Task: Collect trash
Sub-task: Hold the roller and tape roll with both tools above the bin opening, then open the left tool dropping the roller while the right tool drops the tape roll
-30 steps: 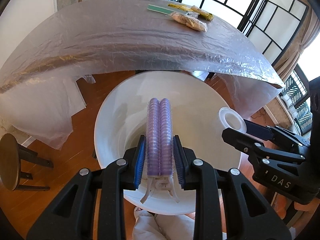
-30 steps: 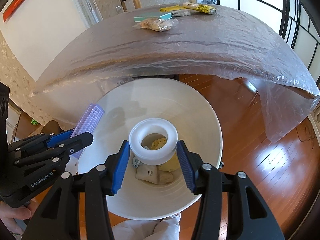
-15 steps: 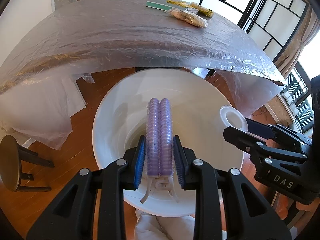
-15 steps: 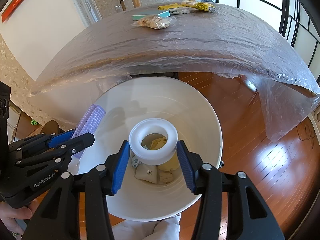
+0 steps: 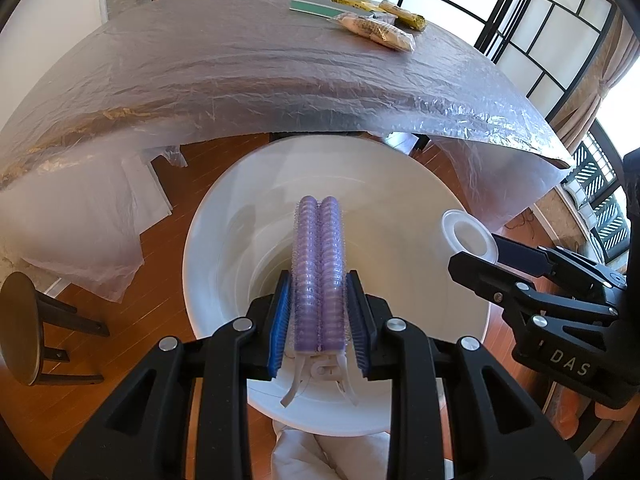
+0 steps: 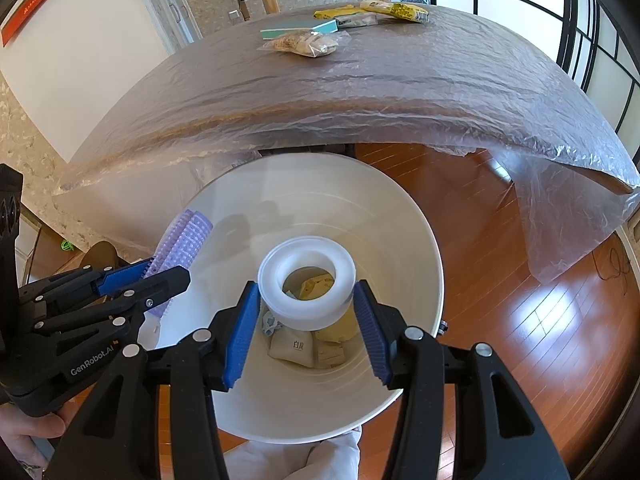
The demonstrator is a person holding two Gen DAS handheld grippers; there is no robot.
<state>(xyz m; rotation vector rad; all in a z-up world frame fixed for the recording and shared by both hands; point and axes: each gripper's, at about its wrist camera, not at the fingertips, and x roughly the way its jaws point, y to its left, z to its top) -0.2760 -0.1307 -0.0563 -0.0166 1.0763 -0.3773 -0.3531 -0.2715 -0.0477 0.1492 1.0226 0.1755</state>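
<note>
Left hand-held gripper (image 5: 319,316) clamps purple hair rollers (image 5: 319,272) above white bin (image 5: 224,240).

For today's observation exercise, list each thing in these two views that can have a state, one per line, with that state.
Left claw: shut on the purple rollers, over the bin.
Right claw: shut on the white ring, over the bin.
Bin: open, some trash at the bottom.
Table: covered with plastic sheet.
Snack bag: lying on the table.
</note>
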